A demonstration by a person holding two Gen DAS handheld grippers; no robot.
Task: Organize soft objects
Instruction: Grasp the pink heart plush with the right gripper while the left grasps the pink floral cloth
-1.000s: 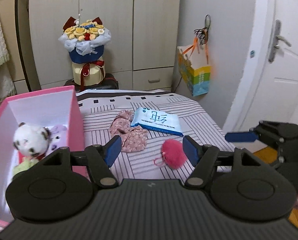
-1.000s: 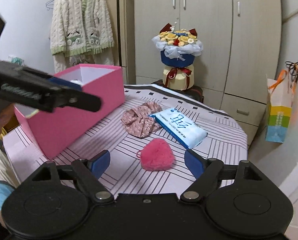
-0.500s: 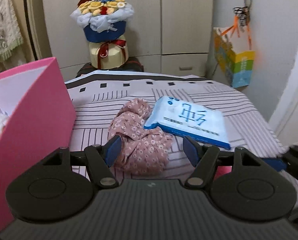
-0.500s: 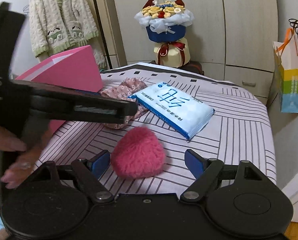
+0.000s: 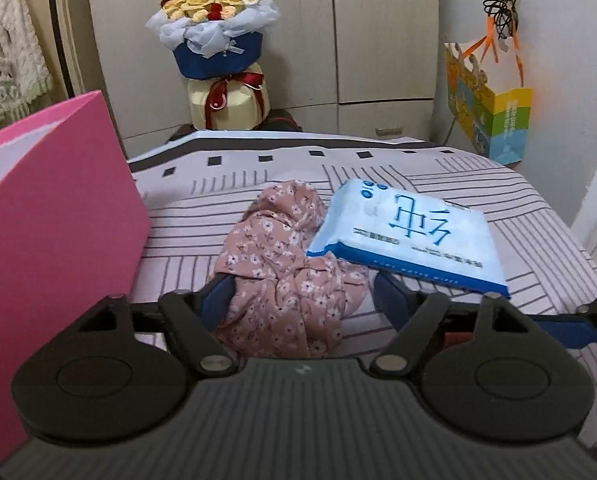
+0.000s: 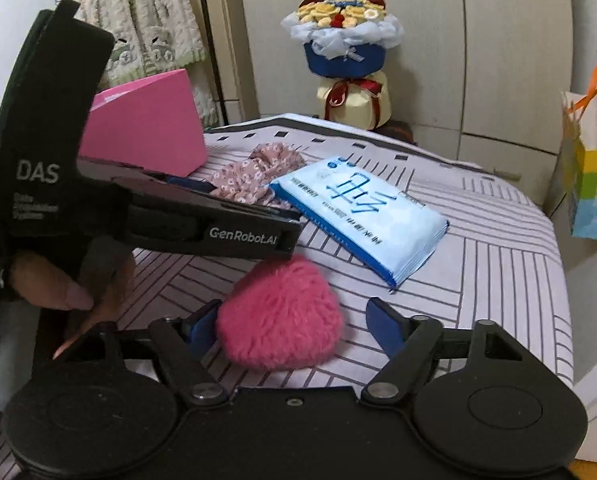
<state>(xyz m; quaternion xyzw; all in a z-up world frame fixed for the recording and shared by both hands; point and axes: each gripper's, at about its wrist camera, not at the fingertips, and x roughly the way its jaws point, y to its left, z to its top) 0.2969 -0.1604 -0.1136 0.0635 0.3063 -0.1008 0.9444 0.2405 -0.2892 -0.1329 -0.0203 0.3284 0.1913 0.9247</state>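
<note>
Both grippers have advanced. Left gripper, spread wide, straddles the crumpled pink floral fabric mid-bed. Right gripper, likewise spread, flanks the fluffy pink heart-shaped pompom nearer the striped bed's front edge.

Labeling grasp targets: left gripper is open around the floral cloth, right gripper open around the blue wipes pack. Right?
Not quite. The right gripper is open around the pink fluffy heart, not the wipes pack, which lies farther back on the bed; the right wrist view shows it. The left gripper is open around the floral cloth, as stated.
</note>
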